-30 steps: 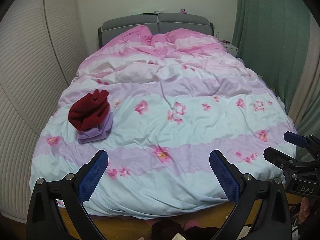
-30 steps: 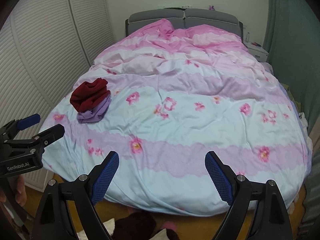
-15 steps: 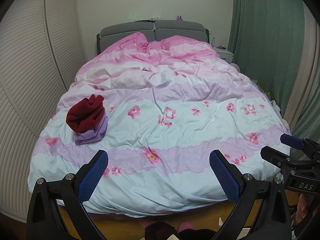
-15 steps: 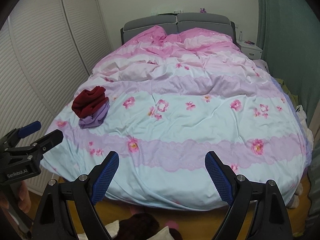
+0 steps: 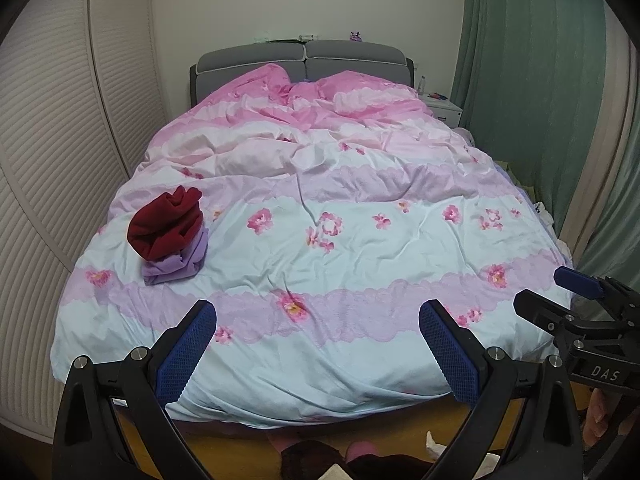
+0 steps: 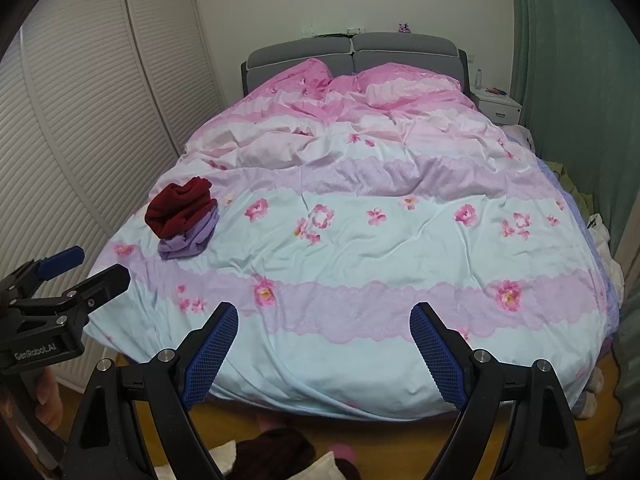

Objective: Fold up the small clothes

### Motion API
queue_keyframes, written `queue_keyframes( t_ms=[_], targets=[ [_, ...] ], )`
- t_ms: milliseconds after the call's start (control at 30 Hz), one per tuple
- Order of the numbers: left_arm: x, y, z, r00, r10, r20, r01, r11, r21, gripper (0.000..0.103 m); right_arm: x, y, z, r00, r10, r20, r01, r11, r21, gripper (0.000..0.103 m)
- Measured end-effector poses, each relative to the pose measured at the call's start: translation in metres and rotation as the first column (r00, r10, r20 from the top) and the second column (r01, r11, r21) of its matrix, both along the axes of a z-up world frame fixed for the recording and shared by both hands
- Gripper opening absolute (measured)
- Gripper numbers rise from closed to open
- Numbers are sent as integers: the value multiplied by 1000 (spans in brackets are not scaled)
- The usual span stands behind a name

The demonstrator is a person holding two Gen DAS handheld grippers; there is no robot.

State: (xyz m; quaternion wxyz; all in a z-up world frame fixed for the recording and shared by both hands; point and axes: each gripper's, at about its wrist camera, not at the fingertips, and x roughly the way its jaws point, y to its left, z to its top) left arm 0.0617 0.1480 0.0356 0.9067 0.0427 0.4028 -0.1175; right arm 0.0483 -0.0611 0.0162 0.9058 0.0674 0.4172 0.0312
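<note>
Right now I am holding both grippers back from the foot of the bed (image 5: 320, 400), off the mattress and above the wooden floor (image 6: 400, 448). My left gripper (image 5: 318, 354) is standing with its jaws spread wide and nothing between the blue pads (image 5: 186, 350). My right gripper (image 6: 324, 354) is likewise released, its blue pads (image 6: 438, 354) far apart and gripping nothing. Each tool is showing at the edge of the other's camera: the right one is sitting at the right border of the left wrist view, the left one at the left border of the right wrist view, with part of my hand (image 6: 44, 400) around its handle.

The small clothes are lying on the duvet (image 6: 400, 248), on the left part of the bed and well away from both grippers. A dark red garment (image 5: 166, 222) is resting bunched on top of a lilac garment (image 5: 180, 266), the two touching in one little pile. Both are looking bundled; I cannot tell how neatly they are folded.

The duvet, banded in pink, lilac and pale blue with pink flowers, is covering the whole mattress up to the grey headboard (image 5: 304, 58). White slatted doors (image 6: 80, 120) are running along the left, green curtains (image 5: 540, 80) along the right, and a white nightstand (image 6: 498, 108) is standing by the headboard. Some dark cloth (image 6: 276, 452) is lying on the floor below my grippers.
</note>
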Motion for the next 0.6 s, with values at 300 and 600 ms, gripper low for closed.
queue_keyframes(
  t_ms=[300,600],
  targets=[
    [2,2,1,1000,3,-6,-3,1000,-4,103,0,-1,0,1000,1,1,-1,1000,-2,88],
    [3,3,0,1000,8,-4,-8,1000,-2,103,0,-2,0,1000,-1,-2,1,1000,1,88]
  ],
)
